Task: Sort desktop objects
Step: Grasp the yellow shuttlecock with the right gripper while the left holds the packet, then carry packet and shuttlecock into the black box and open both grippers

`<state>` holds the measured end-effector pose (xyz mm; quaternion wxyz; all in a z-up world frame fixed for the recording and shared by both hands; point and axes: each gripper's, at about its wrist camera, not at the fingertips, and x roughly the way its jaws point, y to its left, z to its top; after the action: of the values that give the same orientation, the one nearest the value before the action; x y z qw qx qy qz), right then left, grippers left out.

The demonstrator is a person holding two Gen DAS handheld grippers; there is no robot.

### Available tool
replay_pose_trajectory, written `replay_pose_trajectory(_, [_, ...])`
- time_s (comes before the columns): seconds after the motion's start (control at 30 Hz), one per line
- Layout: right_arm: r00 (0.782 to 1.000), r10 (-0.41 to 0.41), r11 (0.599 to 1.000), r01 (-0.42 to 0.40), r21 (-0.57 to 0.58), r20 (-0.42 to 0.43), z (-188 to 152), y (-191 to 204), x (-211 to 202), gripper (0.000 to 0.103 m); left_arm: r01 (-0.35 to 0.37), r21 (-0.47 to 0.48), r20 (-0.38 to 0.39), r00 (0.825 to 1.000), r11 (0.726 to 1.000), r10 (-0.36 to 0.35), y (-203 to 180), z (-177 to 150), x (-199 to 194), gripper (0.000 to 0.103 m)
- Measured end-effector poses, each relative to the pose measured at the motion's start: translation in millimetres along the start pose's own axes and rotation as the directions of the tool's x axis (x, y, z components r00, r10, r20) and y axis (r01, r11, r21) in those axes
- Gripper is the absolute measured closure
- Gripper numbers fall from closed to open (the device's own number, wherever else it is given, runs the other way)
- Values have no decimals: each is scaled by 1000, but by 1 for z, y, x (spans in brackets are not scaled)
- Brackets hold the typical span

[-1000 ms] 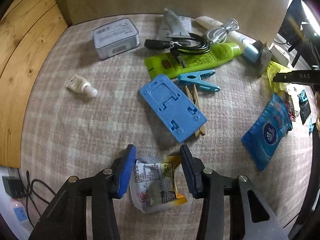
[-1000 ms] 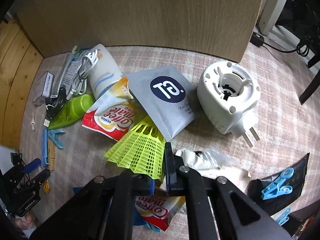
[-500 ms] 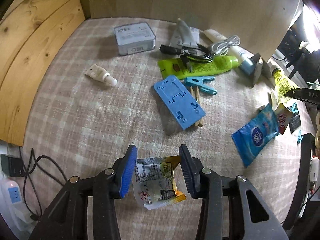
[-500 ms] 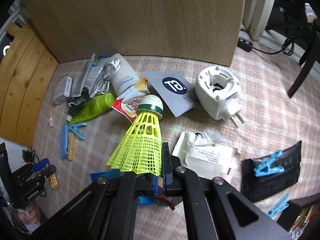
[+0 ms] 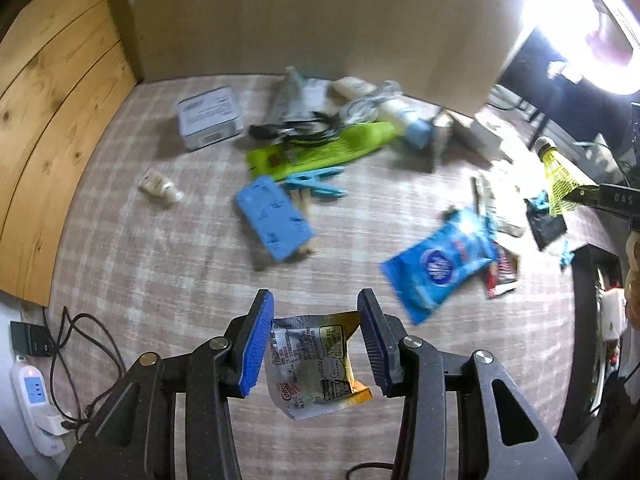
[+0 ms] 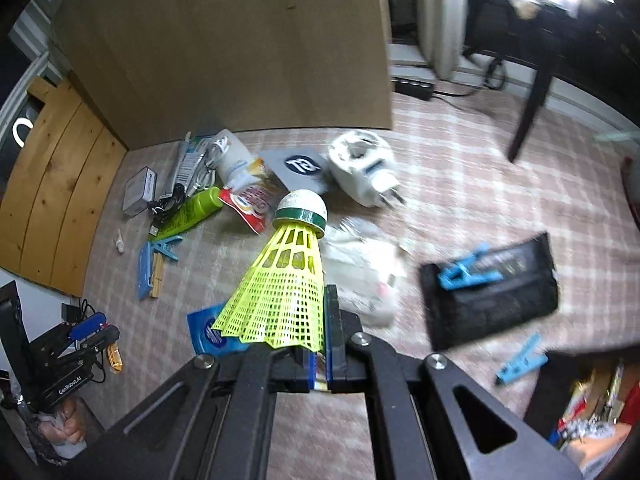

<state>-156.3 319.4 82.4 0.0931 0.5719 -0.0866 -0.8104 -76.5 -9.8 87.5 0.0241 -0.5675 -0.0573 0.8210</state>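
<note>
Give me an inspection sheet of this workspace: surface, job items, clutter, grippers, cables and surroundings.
Surface: checked cloth, crowded.
Job's things: yellow shuttlecock and creamer sachet, both lifted.
Clutter: blue stand, green tube, grey box, tissue pack, white plug adapter, black pouch with blue clip.
Grippers: left gripper shut on sachet; right gripper shut on shuttlecock skirt.
Cables: black cable, white cable.
Surroundings: wooden boards, power strip.

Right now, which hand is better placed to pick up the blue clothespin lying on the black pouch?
Neither is free. The right tongs, shut on the shuttlecock, hang nearest the clothespin; the left tongs hold a sachet across the table.
</note>
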Motion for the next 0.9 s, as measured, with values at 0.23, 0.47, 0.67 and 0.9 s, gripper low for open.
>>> replay_pose_trajectory(0.23, [1000, -19, 994, 17, 111, 23, -43, -49, -27, 100, 60, 98, -11, 998, 993, -59, -61, -8, -4, 62])
replay_pose_trajectory(0.47, [996, -63, 976, 49, 211, 59, -81, -106, -66, 100, 121, 232, -29, 993, 965, -118, -144, -11, -8, 62])
replay_pose_trajectory(0.67, [990, -126, 947, 99, 307, 67, -124, -168, -106, 100, 195, 352, -46, 980, 916, -191, -231, -21, -18, 62])
replay_pose_trajectory(0.9, [975, -210, 886, 156, 437, 76, -189, -236, -152, 100, 287, 519, -113, 957, 805, -268, -337, -64, -29, 62])
